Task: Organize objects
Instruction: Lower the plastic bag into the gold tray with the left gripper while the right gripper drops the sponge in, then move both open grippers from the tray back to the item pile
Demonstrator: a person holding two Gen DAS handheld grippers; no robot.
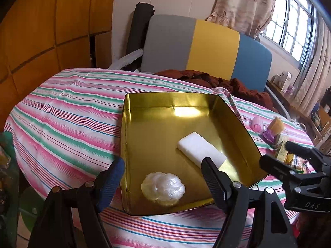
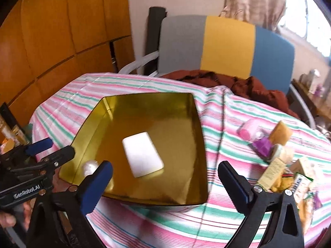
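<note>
Pile (image 2: 289, 165) blurred, bag (image 2: 89, 167) half hidden

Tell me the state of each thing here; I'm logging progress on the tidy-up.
Gold tin: open, no lid on, upright on the striped cloth.
White block: lying flat inside the tin.
Crumpled clear wrap: inside the tin, near corner.
Small packets and bottles: outside the tin, piled on the cloth.
Left tongs: open, empty.
Right tongs: open, empty.

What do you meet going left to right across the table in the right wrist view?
Left gripper → gold tin holding the white block → pink container → yellow sponge.
</note>
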